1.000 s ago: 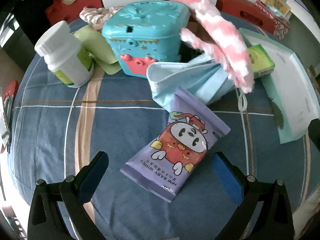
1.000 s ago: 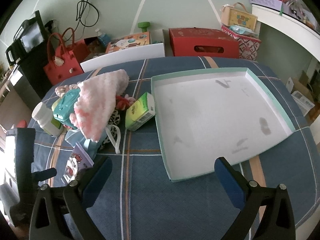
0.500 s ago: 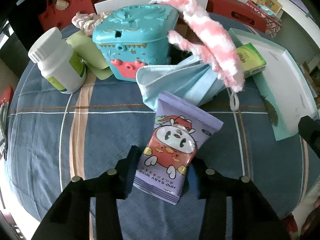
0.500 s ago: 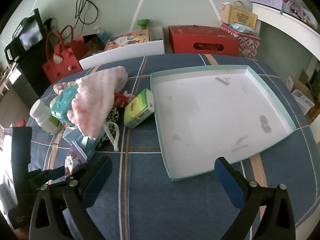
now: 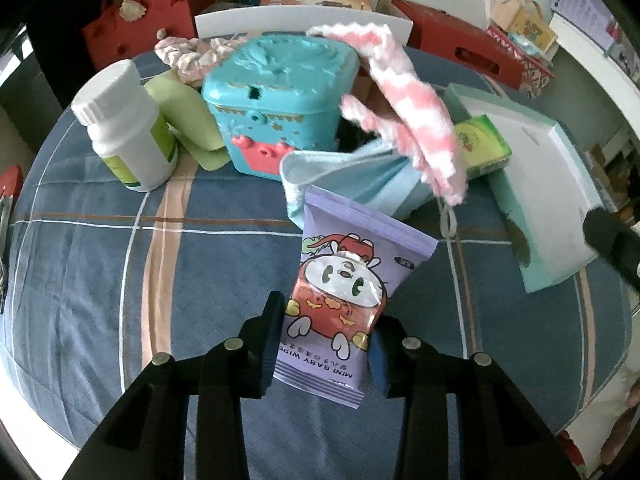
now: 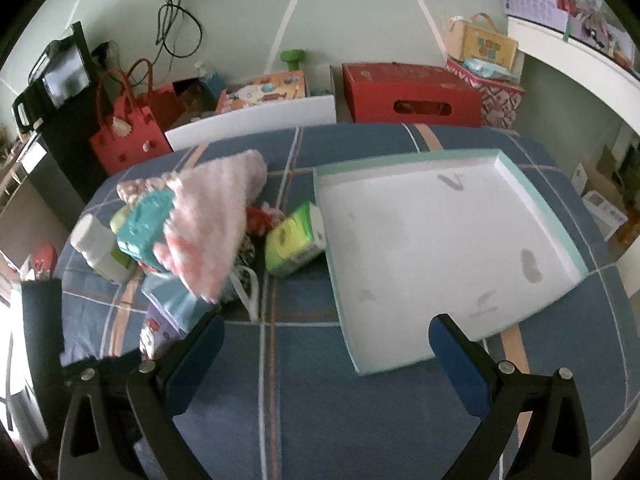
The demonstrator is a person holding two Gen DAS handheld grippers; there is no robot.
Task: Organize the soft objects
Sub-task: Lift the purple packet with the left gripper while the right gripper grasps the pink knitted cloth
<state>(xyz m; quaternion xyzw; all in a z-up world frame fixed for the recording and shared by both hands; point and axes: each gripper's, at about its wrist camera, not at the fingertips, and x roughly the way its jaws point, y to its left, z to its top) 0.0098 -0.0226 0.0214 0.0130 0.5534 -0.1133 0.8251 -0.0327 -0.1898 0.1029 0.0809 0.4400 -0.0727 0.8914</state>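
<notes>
My left gripper (image 5: pixel 326 340) is shut on a purple baby-wipes pack (image 5: pixel 344 292) and holds its near end above the blue plaid cloth. Behind it lie a light blue face mask (image 5: pixel 360 176) and a pink-and-white fluffy cloth (image 5: pixel 408 108) draped over a teal toy chest (image 5: pixel 280 96). A green tissue pack (image 5: pixel 480 148) sits beside the white tray with a mint rim (image 5: pixel 560 208). My right gripper (image 6: pixel 326 360) is open and empty above the cloth, in front of the tray (image 6: pixel 560 240). The wipes pack (image 6: pixel 154 334) shows at its left.
A white pill bottle (image 5: pixel 128 128) and a green pad (image 5: pixel 188 116) stand left of the chest, a pink scrunchie (image 5: pixel 192 52) behind. Red bags (image 6: pixel 132 128), a red box (image 6: pixel 412 96) and a white board (image 6: pixel 252 124) line the table's far edge.
My left gripper closed on the wipes pack and lifted its near end. The right gripper has stayed open, its view shifting slightly.
</notes>
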